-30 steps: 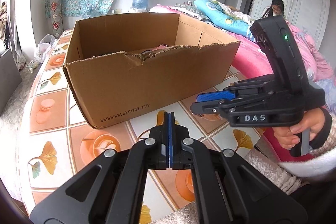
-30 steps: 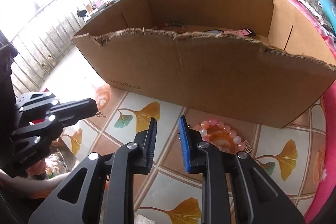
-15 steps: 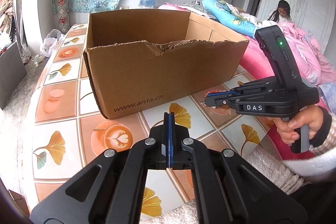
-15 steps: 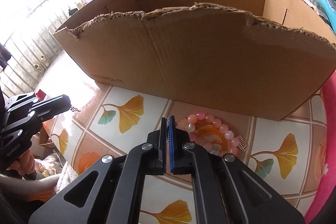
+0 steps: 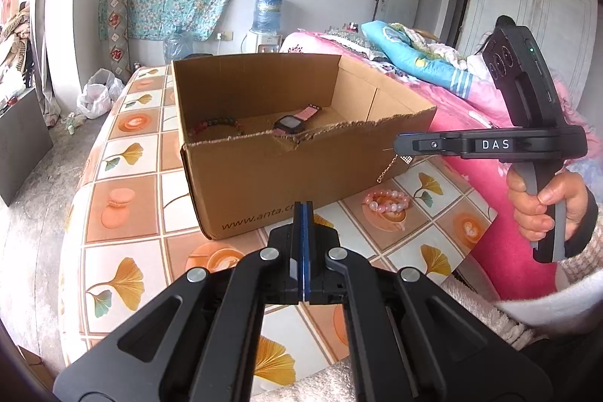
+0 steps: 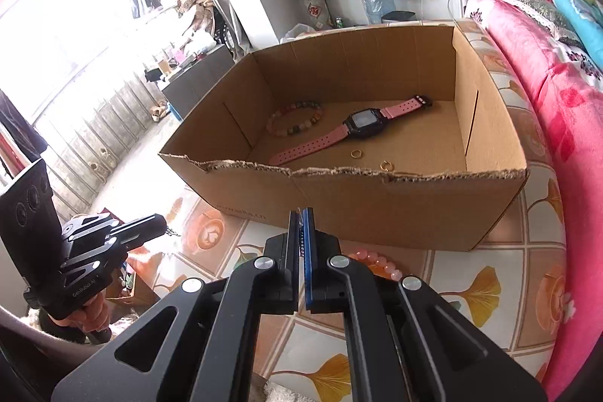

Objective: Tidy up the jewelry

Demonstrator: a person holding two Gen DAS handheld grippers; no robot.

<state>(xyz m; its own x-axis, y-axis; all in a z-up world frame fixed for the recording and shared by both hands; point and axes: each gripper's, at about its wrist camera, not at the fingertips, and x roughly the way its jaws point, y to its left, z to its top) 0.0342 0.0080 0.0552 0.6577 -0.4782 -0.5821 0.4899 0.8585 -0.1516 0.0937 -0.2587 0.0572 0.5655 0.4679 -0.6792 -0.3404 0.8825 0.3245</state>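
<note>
fine gold chain (image 5: 388, 169), dangling

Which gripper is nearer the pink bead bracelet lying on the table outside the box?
Right. The right gripper hangs just above the pink bead bracelet, a thin gold chain dangling from it. The left gripper is farther along the box front.

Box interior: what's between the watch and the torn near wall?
Two gold rings on the box floor, apart from the watch and short of the wall; the right wrist view shows it.
</note>
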